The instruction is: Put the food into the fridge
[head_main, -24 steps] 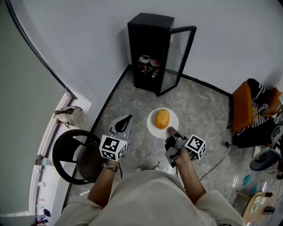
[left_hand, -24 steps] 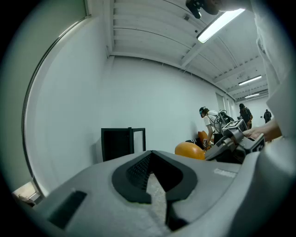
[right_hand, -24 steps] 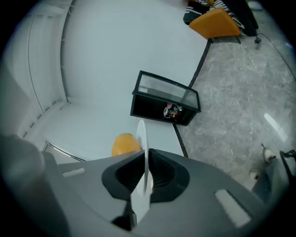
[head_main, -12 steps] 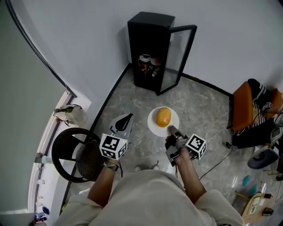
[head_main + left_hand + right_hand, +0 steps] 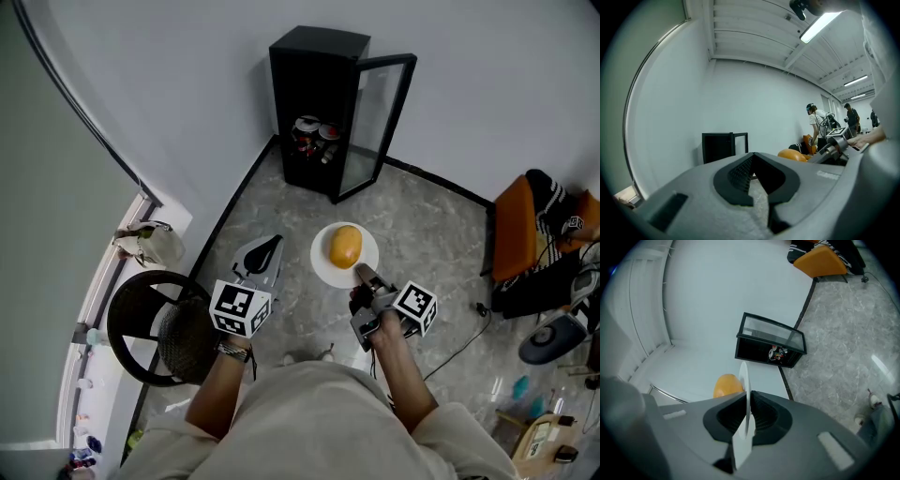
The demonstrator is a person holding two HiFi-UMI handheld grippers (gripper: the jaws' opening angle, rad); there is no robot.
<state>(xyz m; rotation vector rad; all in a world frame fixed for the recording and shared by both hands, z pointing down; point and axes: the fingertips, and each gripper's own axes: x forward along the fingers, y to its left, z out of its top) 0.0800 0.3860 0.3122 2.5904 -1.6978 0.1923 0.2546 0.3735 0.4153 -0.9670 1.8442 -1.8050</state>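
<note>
Food for the fridge, one rounded orange-yellow lump [image 5: 344, 247], lies near the middle of a white plate [image 5: 323, 270] and is the only thing on it. The right gripper [image 5: 361, 275] has that plate by its near rim: in the right gripper view the jaws stand almost together, pinched flat on either face of the thin plate edge [image 5: 746, 394], with the orange-yellow lump [image 5: 727, 385] showing beyond it. The plate is carried in the air above the grey marbled floor [image 5: 422, 234], well apart from the fridge. The black fridge [image 5: 319, 56] stands against the white wall, with its glass door [image 5: 380, 122] swung open to the right. On its shelf sits a small cluster of round containers [image 5: 314, 136] in red, white and dark tones; what they are is too small to tell, and the space under them looks dark. The right gripper view shows the same cluster inside the cabinet [image 5: 764, 345]. The left gripper [image 5: 265, 255] is held beside the plate, to its left, not touching it; in the left gripper view its jaws meet at the tips with nothing between them, and the fridge [image 5: 719, 146] stands beyond.
</note>
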